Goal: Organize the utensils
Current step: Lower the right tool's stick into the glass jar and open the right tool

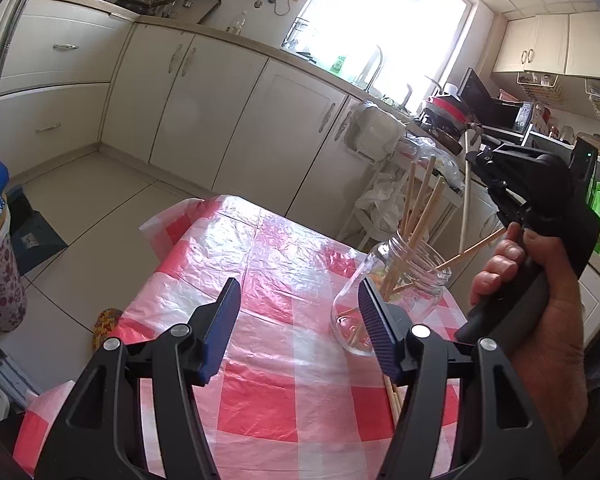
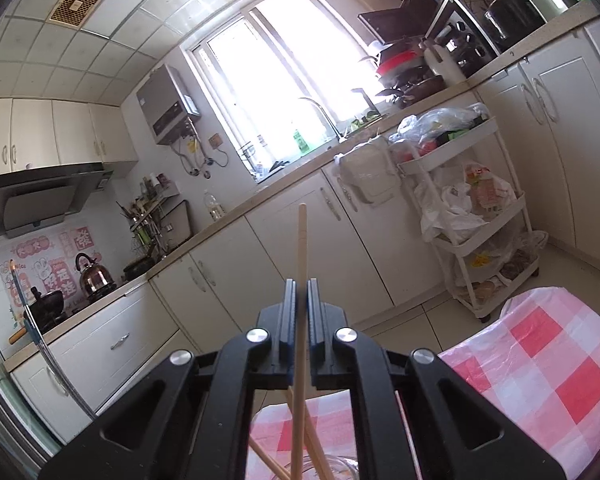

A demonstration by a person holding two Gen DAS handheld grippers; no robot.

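Now chopstick (image 2: 302, 240) clamped upright between right jaws

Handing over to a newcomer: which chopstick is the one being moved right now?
Find the red-checked table, then the glass jar on it. Above it, the right gripper pinches one chopstick; the others rest in the jar or lie on the table.

R gripper (image 2: 301, 300) pointed across the kitchen, fingers (image 2: 289, 312) nearly closed, pinching one wooden chopstick (image 2: 301, 280) btwn the pads. Stick ran roughly upright in frame, tip sticking out past the fingertips toward the cabinets. Below the gripper, more chopsticks (image 2: 314, 446) crossed at angles, w/ the rim of a glass jar (image 2: 340, 462) just visible at bottom edge. Red-and-white checked cloth (image 2: 548, 368) covered the counter at lower right. White cart (image 2: 496, 216) w/ plastic bags stood beyond.
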